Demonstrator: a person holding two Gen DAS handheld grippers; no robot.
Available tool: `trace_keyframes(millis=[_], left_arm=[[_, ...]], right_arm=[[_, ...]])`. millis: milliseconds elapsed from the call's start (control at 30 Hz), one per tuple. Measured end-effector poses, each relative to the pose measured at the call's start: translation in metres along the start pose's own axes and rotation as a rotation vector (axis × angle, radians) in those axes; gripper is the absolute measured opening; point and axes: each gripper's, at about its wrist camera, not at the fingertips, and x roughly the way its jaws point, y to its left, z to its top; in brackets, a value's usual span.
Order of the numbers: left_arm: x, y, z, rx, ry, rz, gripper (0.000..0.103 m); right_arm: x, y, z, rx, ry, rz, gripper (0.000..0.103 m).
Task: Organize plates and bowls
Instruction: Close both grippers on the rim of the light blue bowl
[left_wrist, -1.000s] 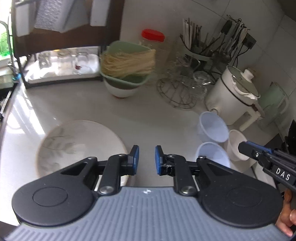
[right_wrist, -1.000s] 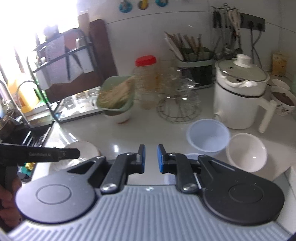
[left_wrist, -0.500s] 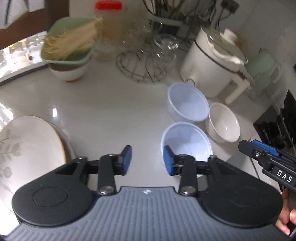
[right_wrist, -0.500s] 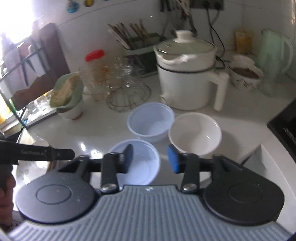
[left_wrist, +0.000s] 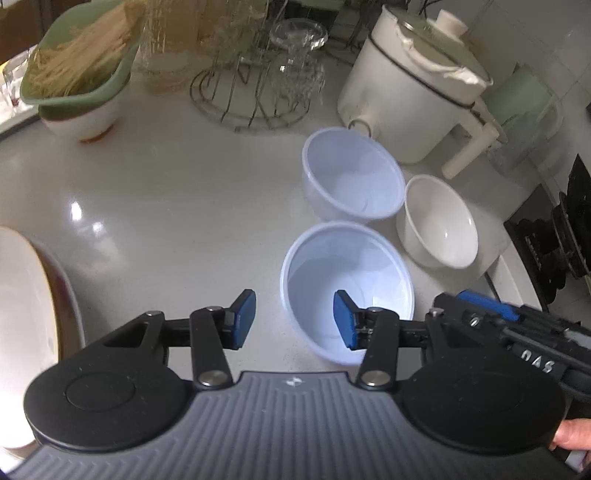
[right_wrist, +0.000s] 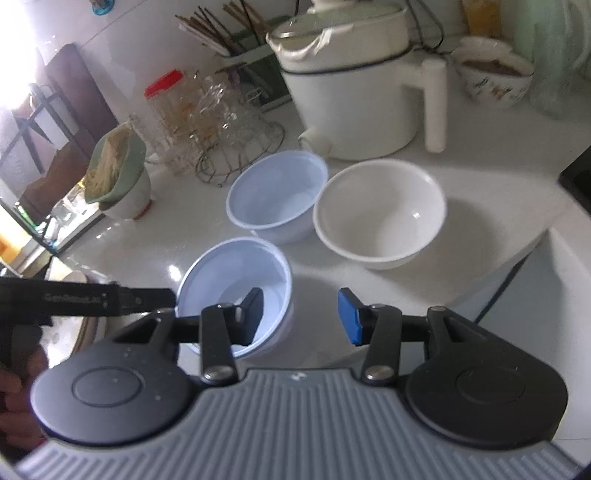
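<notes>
Pale-blue plastic bowl (left_wrist: 347, 284) on worktop (left_wrist: 166, 206), landmark: second blue bowl (left_wrist: 351, 177) just behind, white bowl (left_wrist: 439, 221) right-rear, plate (left_wrist: 22, 325) far left. Left gripper (left_wrist: 293, 319) spread, jaws just opening, astride near rim. Right gripper (right_wrist: 299, 314) spread, jaws just narrowing, astride opposite rim. Likely readying to lift and nest it.

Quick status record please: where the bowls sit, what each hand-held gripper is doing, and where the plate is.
near bowl: pale blue bowl, upright, empty
back bowl: second blue bowl, beside the white bowl
left hand-held gripper: open, jaws astride the near bowl's left rim, not gripping
right hand-held gripper: open, astride its right rim, jaws just closing slightly
plate: left edge of counter
</notes>
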Motion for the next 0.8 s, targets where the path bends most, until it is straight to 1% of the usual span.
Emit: trace_keyframes(millis=[33,133,200,267,333,433,500,567,700,800], left_arm=[[0.001,0.0,0.002,0.003,-0.009,0.007,0.045],[0.005,0.005,0.006,-0.026,0.0,0.014,0.04],[0.008,0.009,0.007,-0.045,0.017,0.016,0.039],[0.011,0.011,0.006,-0.072,0.031,0.007,0.039],[0.014,0.013,0.003,-0.086,0.032,0.009,0.038],[0.019,0.014,0.0,-0.105,0.053,0.002,0.035],[0.022,0.015,-0.001,-0.116,0.058,-0.004,0.033],[0.022,0.015,-0.001,-0.126,0.057,-0.013,0.032],[0.024,0.008,0.002,-0.108,0.054,-0.03,0.032],[0.023,0.009,0.001,-0.11,0.058,-0.028,0.032]], right_arm=[[0.003,0.0,0.001,-0.003,0.006,0.015,0.038],[0.008,-0.002,0.002,0.003,0.012,0.049,0.033],[0.013,-0.003,0.004,0.007,0.029,0.06,0.029],[0.018,-0.001,0.005,0.001,0.044,0.074,0.028],[0.022,0.002,0.005,-0.018,0.06,0.075,0.022],[0.024,0.004,0.005,-0.041,0.075,0.077,0.02],[0.026,0.004,0.004,-0.053,0.082,0.072,0.016],[0.028,0.004,0.004,-0.043,0.094,0.077,0.014],[0.03,0.005,0.002,-0.042,0.108,0.097,0.014],[0.029,0.008,0.002,-0.058,0.108,0.095,0.014]])
